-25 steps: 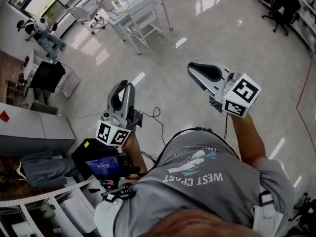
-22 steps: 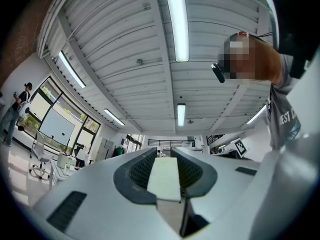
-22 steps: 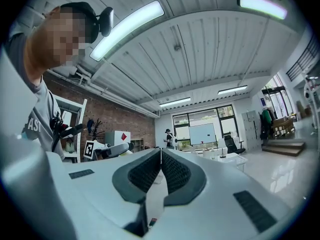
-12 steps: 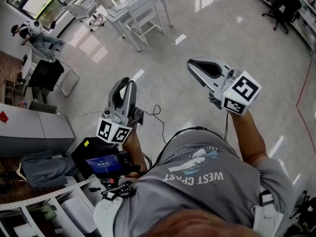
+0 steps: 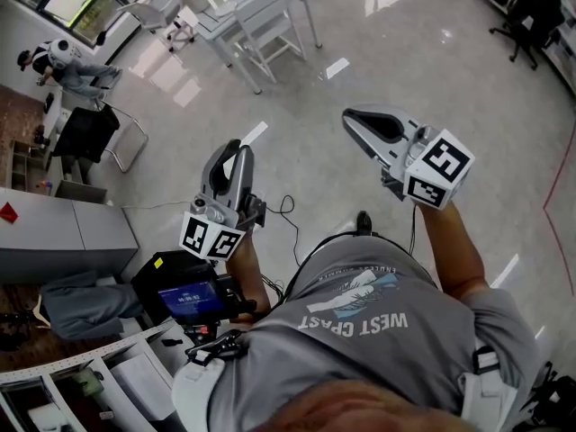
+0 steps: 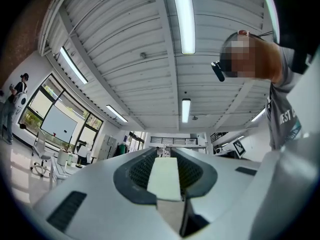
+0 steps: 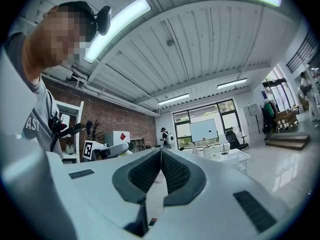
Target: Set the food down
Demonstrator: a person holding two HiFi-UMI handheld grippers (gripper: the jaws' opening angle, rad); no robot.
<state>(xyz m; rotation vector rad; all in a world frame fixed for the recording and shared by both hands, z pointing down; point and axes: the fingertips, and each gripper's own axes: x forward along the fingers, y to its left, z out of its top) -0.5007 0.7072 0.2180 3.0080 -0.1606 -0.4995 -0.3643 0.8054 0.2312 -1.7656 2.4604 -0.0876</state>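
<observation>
No food shows in any view. In the head view my left gripper (image 5: pixel 236 148) is held up over the shiny floor, its jaws together with nothing between them. My right gripper (image 5: pixel 347 117) is raised further right, jaws pressed together and empty too. The left gripper view points at the ceiling, and the left gripper (image 6: pixel 164 153) has its pale pads meeting. In the right gripper view the right gripper (image 7: pixel 161 152) has its ribbed pads touching at the tip. The left gripper (image 7: pixel 112 150) shows beyond it at the left.
White tables and chairs (image 5: pixel 247 12) stand far ahead. A person (image 5: pixel 67 61) is at the far left, near a black chair (image 5: pixel 90 138). A grey cabinet (image 5: pixel 63 232) and a black device with a blue screen (image 5: pixel 184 300) are lower left. A cable (image 5: pixel 283 210) lies on the floor.
Both grippers stay raised and shut in nearly the same pose. The left one has drifted slightly right. A shoe tip has come into view below the grippers.
</observation>
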